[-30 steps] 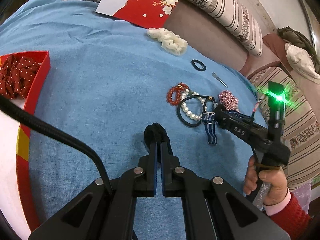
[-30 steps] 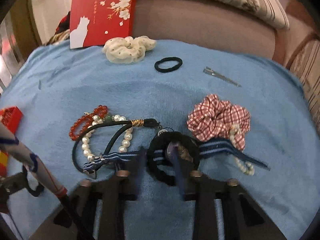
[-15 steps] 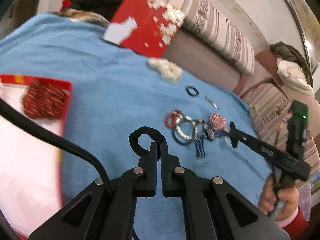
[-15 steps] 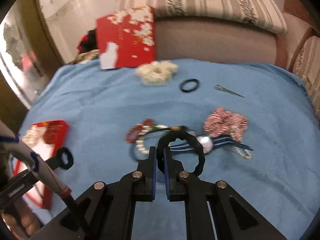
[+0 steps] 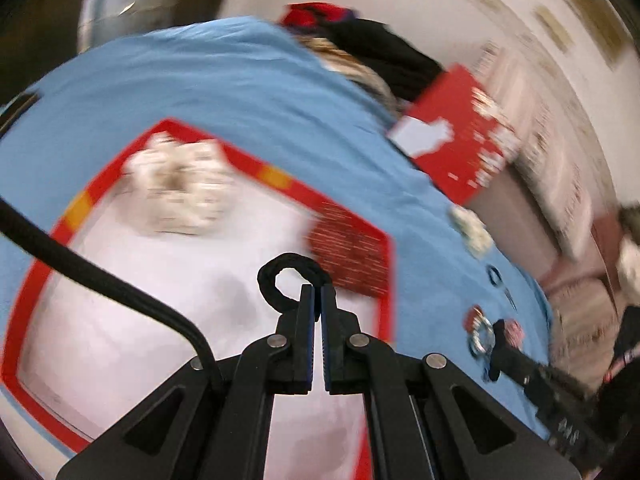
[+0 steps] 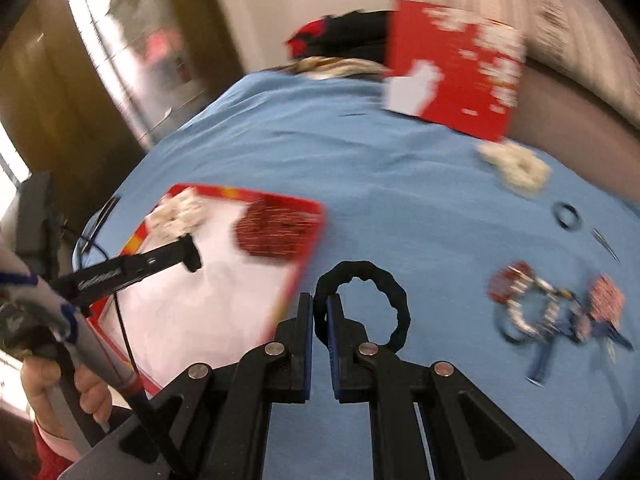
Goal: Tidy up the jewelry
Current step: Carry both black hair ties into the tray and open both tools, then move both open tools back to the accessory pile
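Both tongs are clenched, each on a black hair tie. Seen from the left wrist, the left gripper [image 5: 317, 294] pinches a small black hair tie [image 5: 286, 276] and hangs over the white floor of the red-rimmed box [image 5: 384, 280], where a cream scrunchie [image 5: 180, 188] and a dark red dotted scrunchie [image 5: 352, 252] already lie; I'd say this is the drop-off step, and the move it wants is simply parting the fingers over bare floor. From the right wrist, the right gripper [image 6: 319, 312] grips a larger black scrunchie-like tie [image 6: 368, 304] above the blue cloth [image 6: 400, 200], just beside the box's near rim. It looks due to follow into the box, while the tangle of bracelets [image 6: 532, 304] waits well apart.
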Demonstrator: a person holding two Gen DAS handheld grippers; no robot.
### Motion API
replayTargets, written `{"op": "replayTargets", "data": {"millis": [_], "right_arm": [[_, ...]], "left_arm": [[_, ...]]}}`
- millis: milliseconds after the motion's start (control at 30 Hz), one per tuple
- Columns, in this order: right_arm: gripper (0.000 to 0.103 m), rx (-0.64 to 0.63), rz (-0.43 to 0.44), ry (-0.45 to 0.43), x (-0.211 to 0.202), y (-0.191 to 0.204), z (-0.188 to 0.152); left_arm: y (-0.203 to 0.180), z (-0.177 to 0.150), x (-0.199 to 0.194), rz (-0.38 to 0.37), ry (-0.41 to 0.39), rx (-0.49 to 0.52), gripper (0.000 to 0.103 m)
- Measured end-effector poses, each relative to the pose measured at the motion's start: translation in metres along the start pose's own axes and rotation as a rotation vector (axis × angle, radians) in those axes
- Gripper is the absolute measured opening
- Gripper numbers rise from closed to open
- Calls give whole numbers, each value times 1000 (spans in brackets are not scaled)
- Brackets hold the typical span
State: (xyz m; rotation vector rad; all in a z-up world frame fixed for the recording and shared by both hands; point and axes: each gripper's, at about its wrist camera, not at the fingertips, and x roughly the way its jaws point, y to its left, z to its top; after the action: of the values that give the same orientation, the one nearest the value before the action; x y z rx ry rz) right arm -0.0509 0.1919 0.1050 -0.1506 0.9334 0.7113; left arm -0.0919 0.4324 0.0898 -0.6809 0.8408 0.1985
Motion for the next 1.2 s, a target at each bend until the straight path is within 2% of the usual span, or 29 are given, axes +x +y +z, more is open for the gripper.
{"op": "replayTargets", "data": {"millis": [67,267,467,600,733,800,867,967,1067,1200], "right_arm": [[8,-31,16,21,16,21,7],[8,-123,10,97,77,70,19],[8,-103,12,158,115,73,22],[8,-84,17,180,127,69,20],[8,-90,23,178,129,68,18],[9,-83,33,175,125,67,18],[15,-78,37,173,122,64,18],[26,-76,43,155,112,62,18],[29,-72,50,147,103,60,17],[34,-47,57,130,88,56,15]], "left_arm": [[20,6,2,14,3,-49,3],[47,15,9,67,-15,-98,3],[58,22,16,67,-5,-123,3],[58,21,23,63,26,-127,3],[56,19,25,33,42,-141,4],[56,19,25,9,44,-153,17],[56,18,23,-4,35,-169,23],[55,18,20,-9,22,-181,25],[58,17,16,-28,7,-213,31],[55,16,12,-19,-5,-213,31]]}}
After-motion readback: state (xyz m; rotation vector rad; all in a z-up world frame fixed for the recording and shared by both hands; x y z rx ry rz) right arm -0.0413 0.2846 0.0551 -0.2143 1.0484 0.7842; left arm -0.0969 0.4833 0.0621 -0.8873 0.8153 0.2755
